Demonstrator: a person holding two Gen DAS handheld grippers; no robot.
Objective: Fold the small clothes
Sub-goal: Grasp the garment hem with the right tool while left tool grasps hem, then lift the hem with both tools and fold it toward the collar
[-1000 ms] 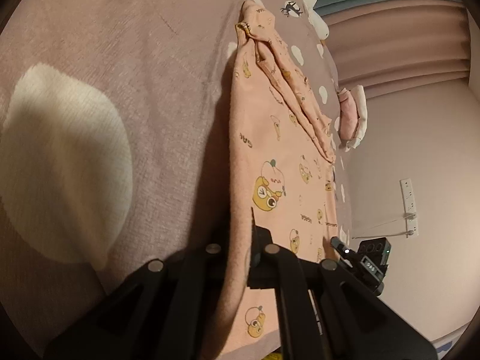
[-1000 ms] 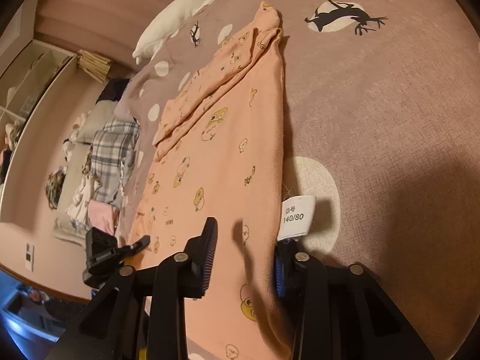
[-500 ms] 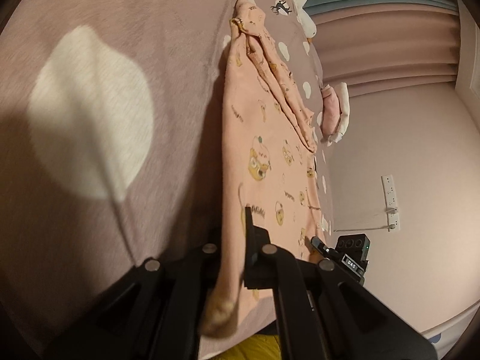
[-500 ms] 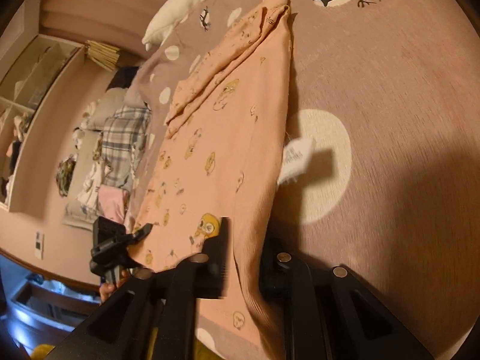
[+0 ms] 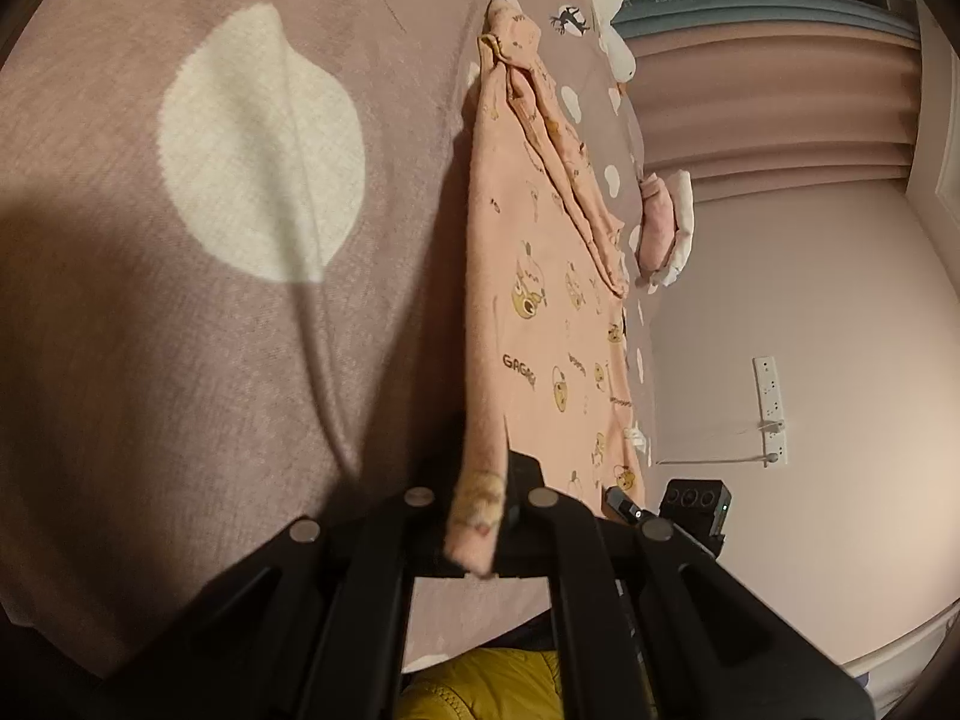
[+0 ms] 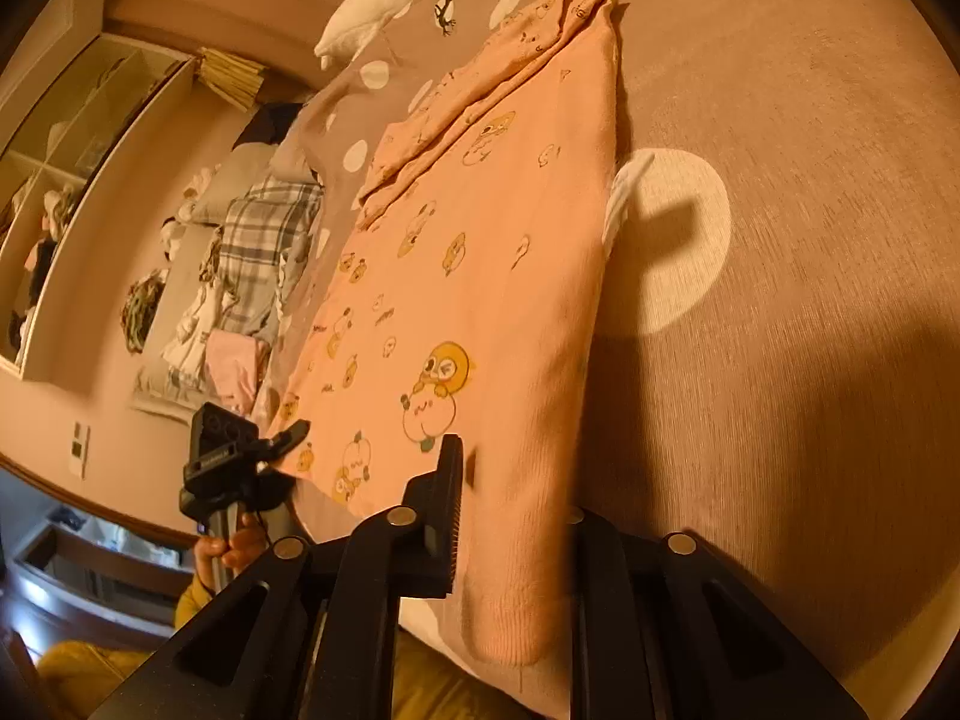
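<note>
A small peach garment (image 6: 480, 252) printed with cartoon ducks lies stretched along a mauve bedspread (image 6: 780, 360) with white dots. The left gripper (image 5: 480, 498) is clamped on one near corner; the right gripper (image 6: 516, 516) pinches the other near corner, lifting the hem.

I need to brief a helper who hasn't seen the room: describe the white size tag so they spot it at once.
Start at the mauve bedspread with big cream circles. On it lies a peach cartoon-print child's garment, pinched by both grippers' fingers. The small white fabric tag sticks out from its right edge over a cream circle, the only white piece on the garment.
</note>
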